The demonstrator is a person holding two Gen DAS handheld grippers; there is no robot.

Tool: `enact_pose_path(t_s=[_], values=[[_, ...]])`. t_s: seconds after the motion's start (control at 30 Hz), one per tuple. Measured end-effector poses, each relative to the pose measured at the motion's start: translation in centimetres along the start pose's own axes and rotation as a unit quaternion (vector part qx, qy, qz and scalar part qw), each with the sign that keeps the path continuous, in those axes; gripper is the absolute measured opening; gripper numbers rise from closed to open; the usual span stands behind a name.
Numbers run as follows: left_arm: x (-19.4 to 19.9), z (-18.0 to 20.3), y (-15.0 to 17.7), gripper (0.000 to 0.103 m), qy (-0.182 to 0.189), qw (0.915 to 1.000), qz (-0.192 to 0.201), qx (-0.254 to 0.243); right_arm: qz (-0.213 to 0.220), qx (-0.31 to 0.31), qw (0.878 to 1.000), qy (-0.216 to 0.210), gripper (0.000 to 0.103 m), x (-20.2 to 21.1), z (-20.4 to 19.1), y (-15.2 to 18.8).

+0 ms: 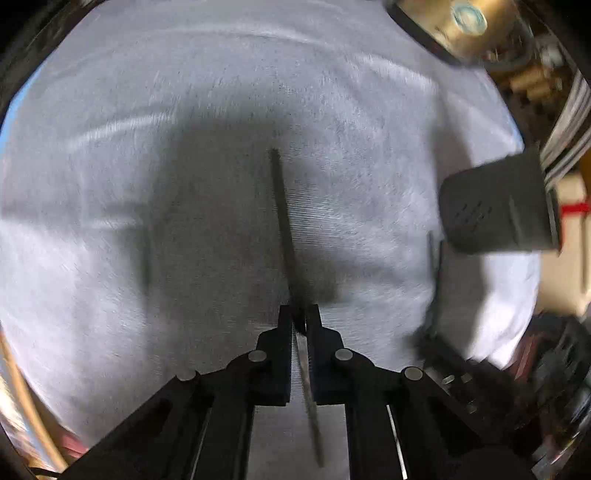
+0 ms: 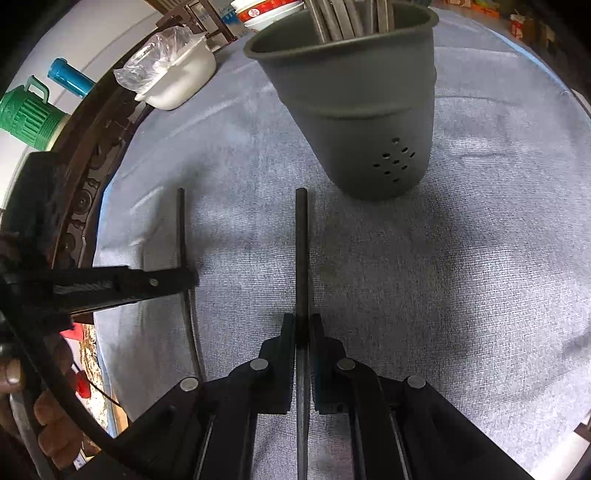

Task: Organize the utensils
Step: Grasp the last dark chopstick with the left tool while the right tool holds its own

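Chopstick point(image 2: 302, 258) clamped in right gripper point(image 2: 303, 325), tip pointed toward grey holder point(image 2: 354, 110) on blue-grey cloth point(image 2: 480, 258). Second chopstick point(image 1: 282, 221) clamped in left gripper point(image 1: 298, 314), left of holder point(image 1: 495, 206). Utensils seen standing inside holder.

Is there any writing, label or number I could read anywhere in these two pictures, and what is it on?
None can be read.
White bowl with a red band, beyond the grey perforated plastic utensil holder: red marks on a pale patch, too small and blurred to read.
Round blue-green label on a brown object past the edge of the pale grey tablecloth: blurred, unreadable.
Colourful packages in the far background: no legible print.
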State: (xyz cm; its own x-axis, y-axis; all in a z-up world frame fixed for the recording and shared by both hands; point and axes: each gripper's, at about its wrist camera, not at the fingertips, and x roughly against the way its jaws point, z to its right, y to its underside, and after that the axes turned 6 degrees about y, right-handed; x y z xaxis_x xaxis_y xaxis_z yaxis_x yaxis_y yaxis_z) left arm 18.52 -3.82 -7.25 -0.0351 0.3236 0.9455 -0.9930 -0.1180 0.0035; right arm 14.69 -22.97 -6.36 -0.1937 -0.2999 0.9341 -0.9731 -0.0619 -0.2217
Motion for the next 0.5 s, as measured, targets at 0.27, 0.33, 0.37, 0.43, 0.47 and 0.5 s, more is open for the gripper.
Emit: enact_pose_path(t_s=[0.27,0.33,0.37,0.43,0.47,0.5], values=[[-0.6,0.4,-0.4,0.009,-0.087,0.9862,-0.069,-0.122,-0.033,0.019,0.999,0.013,0.01,-0.1,-0.3,-0.7],[-0.8,0.7,-0.6,0.018,-0.077,0.9867,-0.08,-0.118,-0.048,0.017,0.999,0.016,0.01,-0.3,-0.4,-1.1],[-0.8,0.8,-0.8,0.028,-0.076,0.9869,-0.081,-0.116,-0.056,0.015,0.998,0.017,0.01,-0.4,-0.4,-1.4],[-0.6,0.8,-1.0,0.041,-0.068,0.9891,-0.072,-0.109,-0.07,0.01,0.997,0.017,0.01,-0.7,-0.3,-1.8],[-0.6,0.8,-1.4,0.042,-0.068,0.9897,-0.068,-0.106,-0.075,0.008,0.997,0.02,0.01,-0.9,-0.5,-2.0],[-0.6,0.6,-1.6,0.042,-0.065,0.9902,-0.069,-0.102,-0.079,0.008,0.997,0.024,0.01,-1.0,-0.6,-2.2]])
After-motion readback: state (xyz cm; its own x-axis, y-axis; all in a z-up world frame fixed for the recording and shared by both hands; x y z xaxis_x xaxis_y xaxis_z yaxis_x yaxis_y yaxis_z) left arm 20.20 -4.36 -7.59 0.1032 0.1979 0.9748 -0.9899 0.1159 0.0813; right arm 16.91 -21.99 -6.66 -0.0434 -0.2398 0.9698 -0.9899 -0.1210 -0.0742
